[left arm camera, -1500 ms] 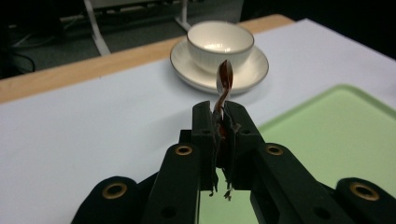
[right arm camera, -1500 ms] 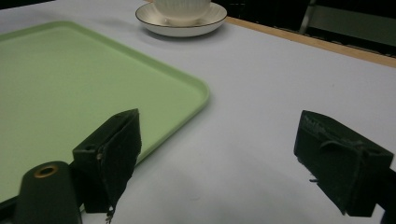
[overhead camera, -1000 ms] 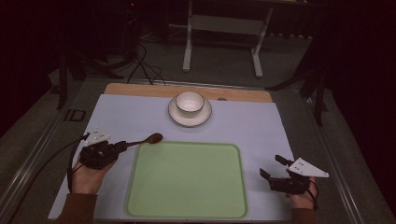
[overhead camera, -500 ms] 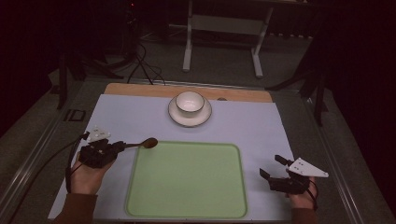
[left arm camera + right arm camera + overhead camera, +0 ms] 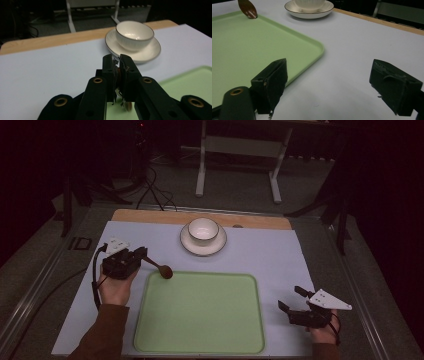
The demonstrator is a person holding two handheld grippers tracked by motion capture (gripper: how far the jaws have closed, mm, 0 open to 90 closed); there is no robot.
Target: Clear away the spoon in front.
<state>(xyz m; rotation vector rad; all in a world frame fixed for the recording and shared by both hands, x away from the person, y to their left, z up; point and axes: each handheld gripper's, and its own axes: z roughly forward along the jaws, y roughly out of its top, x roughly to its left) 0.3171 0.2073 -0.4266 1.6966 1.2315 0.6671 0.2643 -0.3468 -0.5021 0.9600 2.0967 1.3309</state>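
Carrying a brown spoon (image 5: 159, 268) by its handle, the left gripper (image 5: 141, 256) has its jaws clamped tight on it, with the bowl of the spoon hanging over the near-left corner of the green tray (image 5: 200, 347). So the pick-up looks done; setting the spoon down, likely on the tray or by the cup (image 5: 203, 229) on its saucer (image 5: 203, 248) farther back, is left. The right gripper (image 5: 293, 299) rests beside the tray with jaws wide apart and nothing between them.
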